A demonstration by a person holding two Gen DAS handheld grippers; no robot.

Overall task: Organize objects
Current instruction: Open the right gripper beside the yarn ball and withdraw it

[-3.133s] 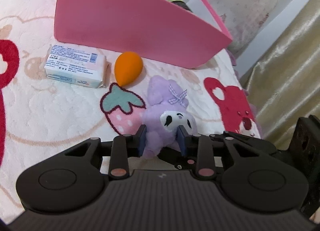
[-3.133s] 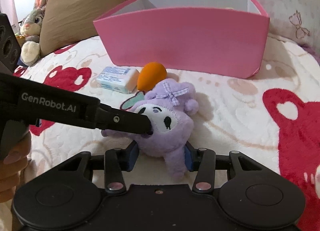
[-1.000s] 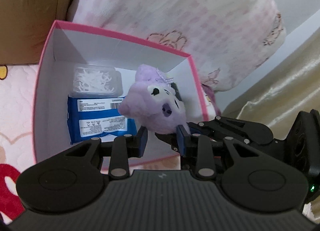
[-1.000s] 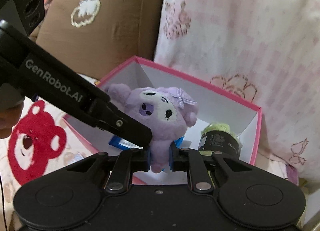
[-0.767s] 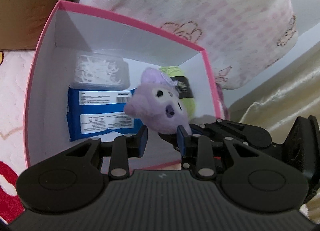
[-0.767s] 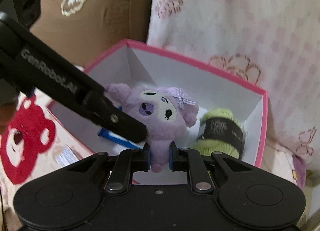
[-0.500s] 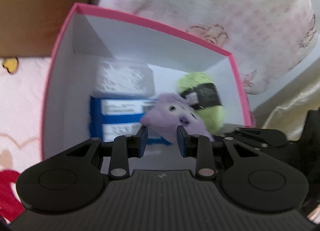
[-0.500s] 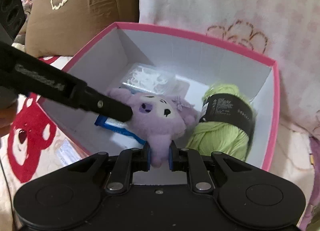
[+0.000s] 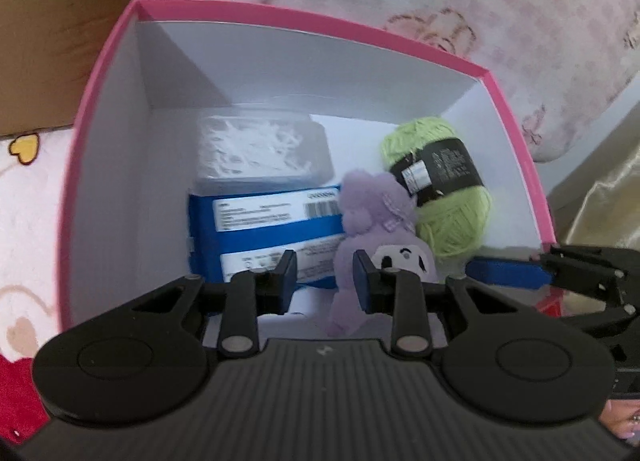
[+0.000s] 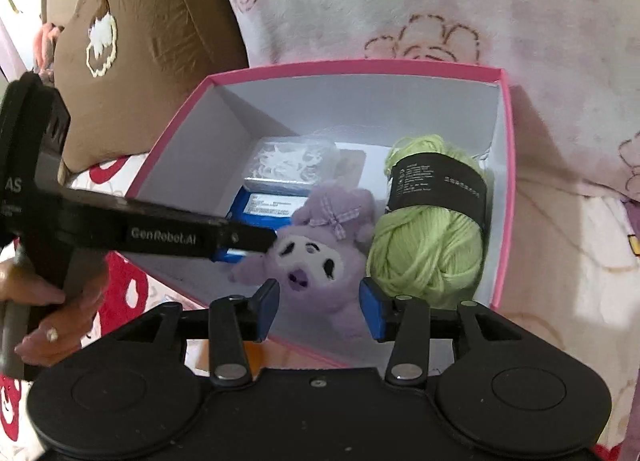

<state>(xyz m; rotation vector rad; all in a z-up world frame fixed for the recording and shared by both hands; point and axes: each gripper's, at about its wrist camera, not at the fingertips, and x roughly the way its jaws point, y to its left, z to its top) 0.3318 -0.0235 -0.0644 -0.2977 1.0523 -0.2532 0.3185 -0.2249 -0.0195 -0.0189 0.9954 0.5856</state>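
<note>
Inside pink box (image 9: 105, 101), left view: plush (image 9: 380, 229) lying between blue pack (image 9: 256, 237) and green yarn (image 9: 452, 197), clear tub (image 9: 260, 149) behind. Left hand-held gripper (image 9: 324, 275) nearly closed, gripping nothing.

From right view: right hand-held gripper (image 10: 320, 301) just opening, pads clear of plush (image 10: 316, 261); left gripper's finger (image 10: 244, 239) touching its head. Brown pillow (image 10: 132, 41) behind.

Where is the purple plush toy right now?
In both wrist views the purple plush toy sits inside the pink box, between the blue packet and the green yarn ball.
</note>
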